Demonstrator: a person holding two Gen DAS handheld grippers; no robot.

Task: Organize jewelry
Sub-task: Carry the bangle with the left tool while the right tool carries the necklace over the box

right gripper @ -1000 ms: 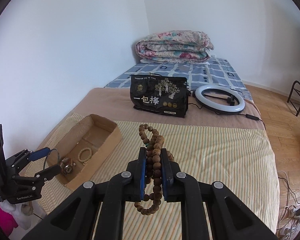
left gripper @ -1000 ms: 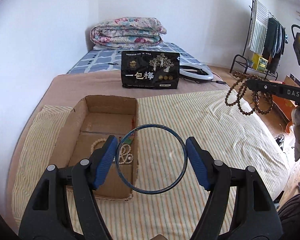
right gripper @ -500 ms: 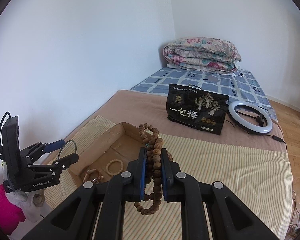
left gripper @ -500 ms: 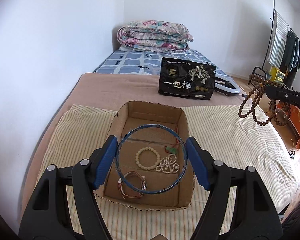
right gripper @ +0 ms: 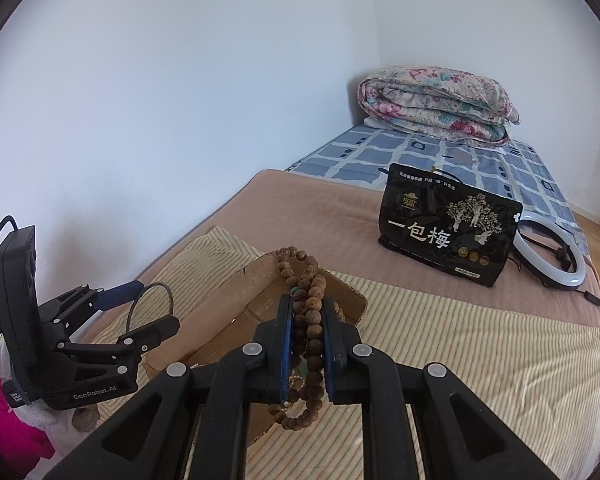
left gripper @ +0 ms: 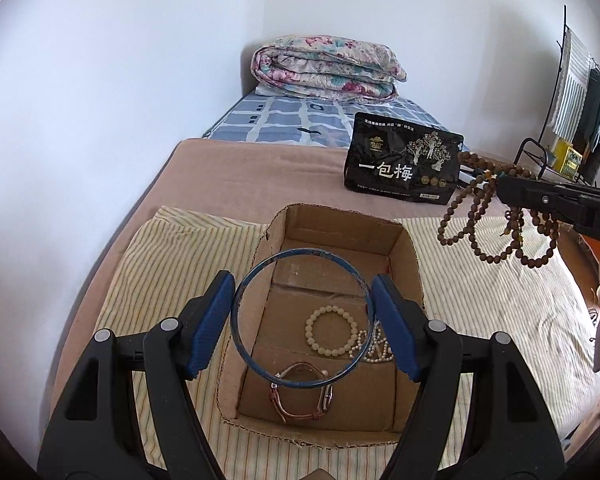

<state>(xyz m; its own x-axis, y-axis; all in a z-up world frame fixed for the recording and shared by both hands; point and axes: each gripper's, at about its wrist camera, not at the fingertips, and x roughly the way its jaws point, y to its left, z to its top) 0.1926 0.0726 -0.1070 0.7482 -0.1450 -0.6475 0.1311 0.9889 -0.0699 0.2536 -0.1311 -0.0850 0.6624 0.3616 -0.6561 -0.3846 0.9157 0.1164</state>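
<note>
The left gripper (left gripper: 302,320) squeezes a thin blue bangle (left gripper: 300,252) between its blue pads, right above the cardboard box (left gripper: 414,258). Its side reads "GenRobot.AI". The right gripper (right gripper: 305,346) is clamped tight on a bunch of brown wooden beads (right gripper: 312,292), round and grainy, hanging in loops. In the box lie a cream bead bracelet (left gripper: 330,336), small pearls (left gripper: 374,350) and a pink-strapped watch (left gripper: 300,400). The black bag (right gripper: 448,226) behind says "一包梅".
</note>
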